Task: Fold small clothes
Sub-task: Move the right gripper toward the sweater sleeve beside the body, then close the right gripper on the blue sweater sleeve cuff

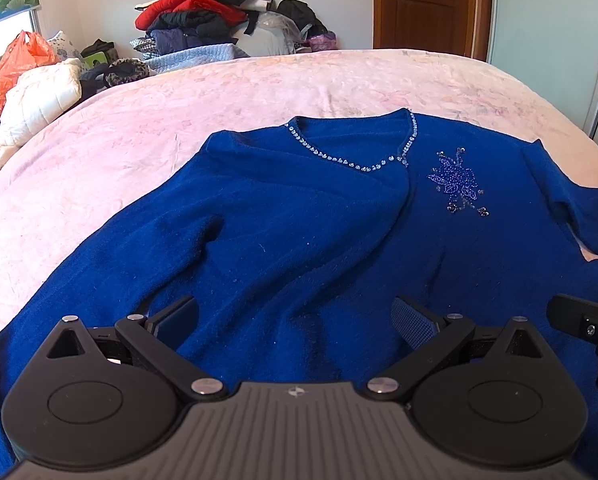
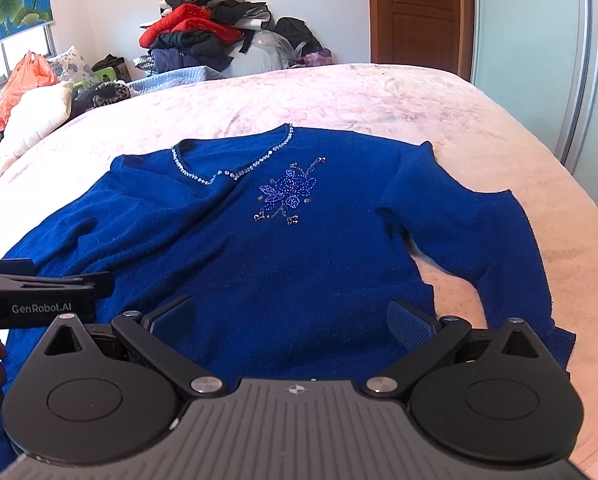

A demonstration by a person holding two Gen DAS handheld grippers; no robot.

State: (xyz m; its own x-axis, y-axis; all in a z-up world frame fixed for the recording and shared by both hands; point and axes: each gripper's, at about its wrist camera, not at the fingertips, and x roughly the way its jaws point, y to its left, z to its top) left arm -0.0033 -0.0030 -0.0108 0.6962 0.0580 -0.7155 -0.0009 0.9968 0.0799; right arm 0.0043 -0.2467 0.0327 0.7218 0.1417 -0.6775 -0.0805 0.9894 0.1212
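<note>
A royal blue sweater (image 1: 307, 232) with a beaded neckline and a beaded flower on the chest lies flat, front up, on a pink bedspread (image 1: 139, 128). It also shows in the right wrist view (image 2: 299, 248), its right sleeve (image 2: 479, 232) bent down beside the body. My left gripper (image 1: 295, 320) is open and empty, just above the sweater's lower left part. My right gripper (image 2: 293, 320) is open and empty above the lower right part. Each gripper shows at the edge of the other's view, the right one (image 1: 587, 320) and the left one (image 2: 39, 292).
A heap of clothes (image 1: 211, 12) is piled beyond the far edge of the bed. A white quilt (image 1: 35, 100) and an orange bag (image 1: 15, 64) lie at the left. A wooden door (image 2: 415, 12) and a sliding wardrobe panel (image 2: 539, 60) stand at the right.
</note>
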